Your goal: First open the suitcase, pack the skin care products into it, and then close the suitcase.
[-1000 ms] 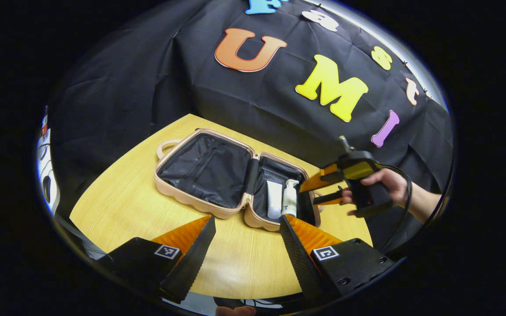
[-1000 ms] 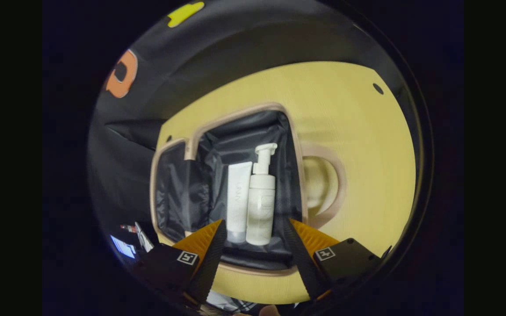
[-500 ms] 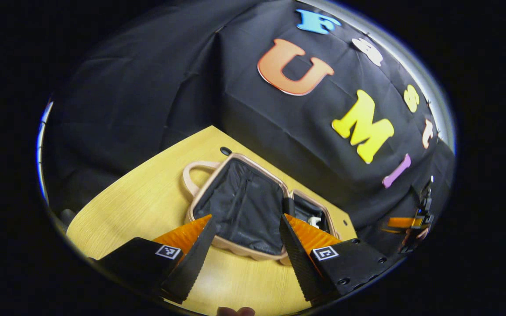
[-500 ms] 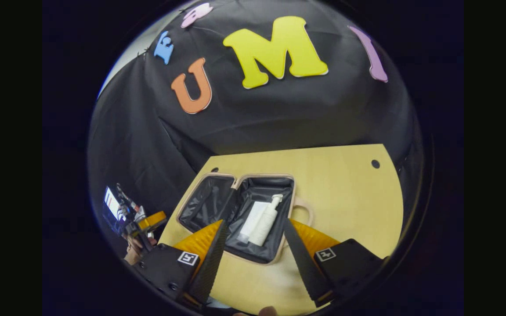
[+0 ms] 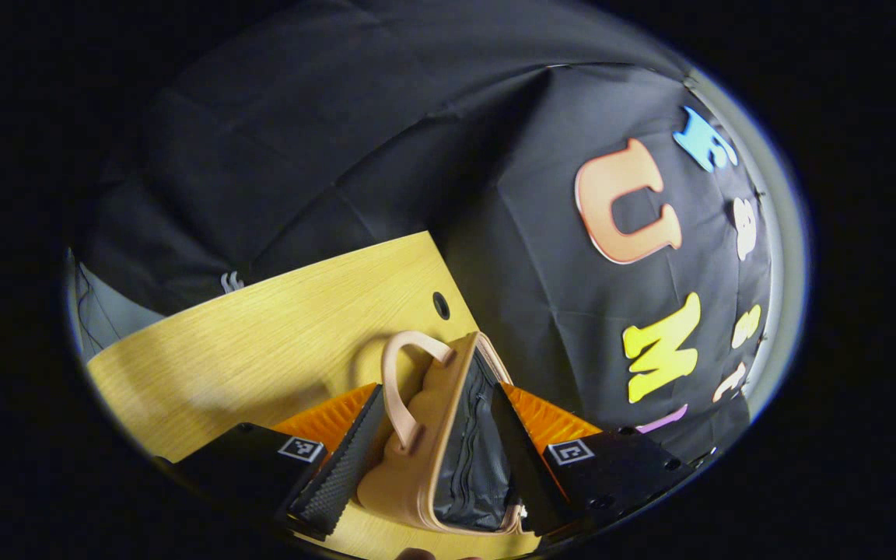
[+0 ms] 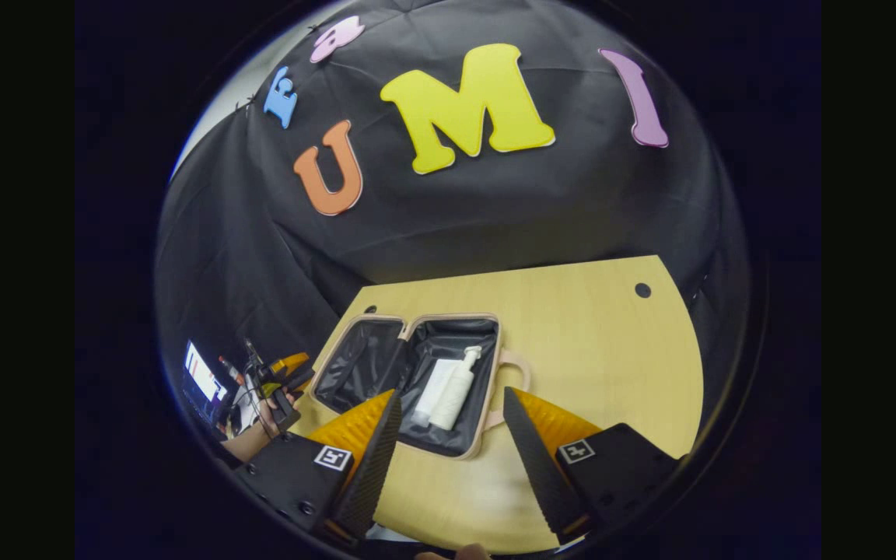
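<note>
Between the two fingers of the left gripper (image 5: pixel 432 451), in the left gripper view, stands the near end of the suitcase (image 5: pixel 425 459): its ribbed peach shell and carry handle (image 5: pixel 395 389) sit toward one finger, the black zipped lining toward the other. The jaws are spread and straddle the case; whether either pad touches it I cannot tell. From here the case runs lengthwise straight away from the tongs, toward the far table (image 5: pixel 261 334) edge. The shell looks stiff and moulded, probably light and a little slick, so I judge the firm rim a better hold than the soft lining or the springy handle loop.

Ahead of the right gripper (image 6: pixel 448 435), in the right gripper view, the suitcase (image 6: pixel 386 373) lies open and flat on the table (image 6: pixel 596 350), its two halves side by side, just beyond the spread, empty fingertips. The tube (image 6: pixel 434 387) and pump bottle (image 6: pixel 456 389) lie touching in the half nearer the handle, long axes parallel, the pump head pointing away from the tongs. They look smooth and light, free to slide when a half swings over. The left gripper (image 6: pixel 292 372) hovers beside the empty half, held by a hand (image 6: pixel 273 404).
</note>
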A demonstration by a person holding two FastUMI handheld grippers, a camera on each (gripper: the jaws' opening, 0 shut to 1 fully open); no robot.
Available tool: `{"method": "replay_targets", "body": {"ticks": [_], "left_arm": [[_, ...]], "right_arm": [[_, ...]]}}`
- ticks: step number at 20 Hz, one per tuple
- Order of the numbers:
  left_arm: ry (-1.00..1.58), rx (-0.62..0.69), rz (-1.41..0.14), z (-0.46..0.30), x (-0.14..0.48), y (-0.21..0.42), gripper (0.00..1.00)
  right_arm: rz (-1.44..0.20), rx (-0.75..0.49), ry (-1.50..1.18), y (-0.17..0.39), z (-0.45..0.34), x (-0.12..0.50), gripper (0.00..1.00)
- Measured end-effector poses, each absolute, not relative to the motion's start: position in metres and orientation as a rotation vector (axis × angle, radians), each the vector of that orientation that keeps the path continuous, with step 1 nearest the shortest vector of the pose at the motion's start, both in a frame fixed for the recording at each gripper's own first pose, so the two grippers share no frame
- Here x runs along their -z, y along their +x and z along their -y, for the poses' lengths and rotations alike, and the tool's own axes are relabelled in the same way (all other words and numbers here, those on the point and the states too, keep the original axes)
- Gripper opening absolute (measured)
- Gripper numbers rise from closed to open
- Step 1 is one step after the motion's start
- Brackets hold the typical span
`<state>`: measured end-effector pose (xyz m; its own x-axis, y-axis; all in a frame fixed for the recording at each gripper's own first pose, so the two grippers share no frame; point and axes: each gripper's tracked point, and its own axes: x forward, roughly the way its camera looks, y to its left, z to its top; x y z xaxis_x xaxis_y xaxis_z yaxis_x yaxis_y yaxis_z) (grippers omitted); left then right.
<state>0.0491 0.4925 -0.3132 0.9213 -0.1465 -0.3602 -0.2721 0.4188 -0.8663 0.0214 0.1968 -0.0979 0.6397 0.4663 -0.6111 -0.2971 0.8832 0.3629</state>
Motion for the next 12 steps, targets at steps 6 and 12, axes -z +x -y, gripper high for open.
{"method": "replay_targets", "body": {"ticks": [6,12], "left_arm": [[-1.229,-0.137,-0.513,-0.479,0.348,0.083,0.66],[-1.194,-0.243,-0.579,-0.482,0.347,0.089,0.15]], "right_arm": [[-0.740,-0.485,0.197,0.019,-0.212,0.086,0.78],[-0.653,-0.447,0.182,0.015,-0.208,0.069,0.78]]}}
